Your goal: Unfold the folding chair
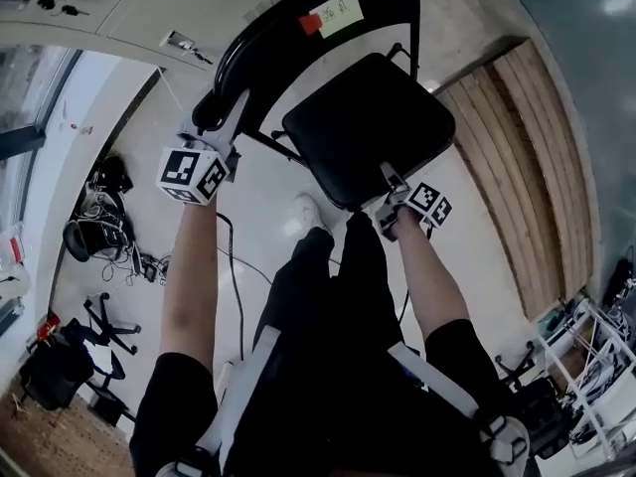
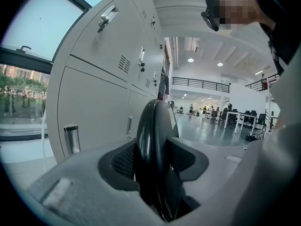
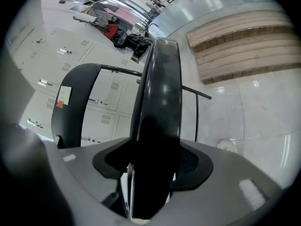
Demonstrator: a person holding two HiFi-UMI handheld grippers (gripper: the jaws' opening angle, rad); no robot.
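A black folding chair stands on the floor in front of me in the head view. Its curved backrest (image 1: 288, 13) carries a red and green sticker (image 1: 333, 13), and its seat (image 1: 368, 117) is tilted toward me. My left gripper (image 1: 224, 132) is shut on the backrest's left end. In the left gripper view both pads press the black backrest edge (image 2: 153, 126). My right gripper (image 1: 393, 192) is shut on the seat's front edge. In the right gripper view the seat edge (image 3: 160, 93) fills the gap between the pads, with the backrest (image 3: 77, 98) behind it on the left.
Grey lockers (image 2: 103, 79) stand just behind the chair. A wooden platform (image 1: 527, 147) lies to the right. A cable (image 1: 234, 266) runs over the floor by my legs, and my shoe (image 1: 308, 210) is under the seat. Office chairs (image 1: 99, 331) and clutter sit at the left.
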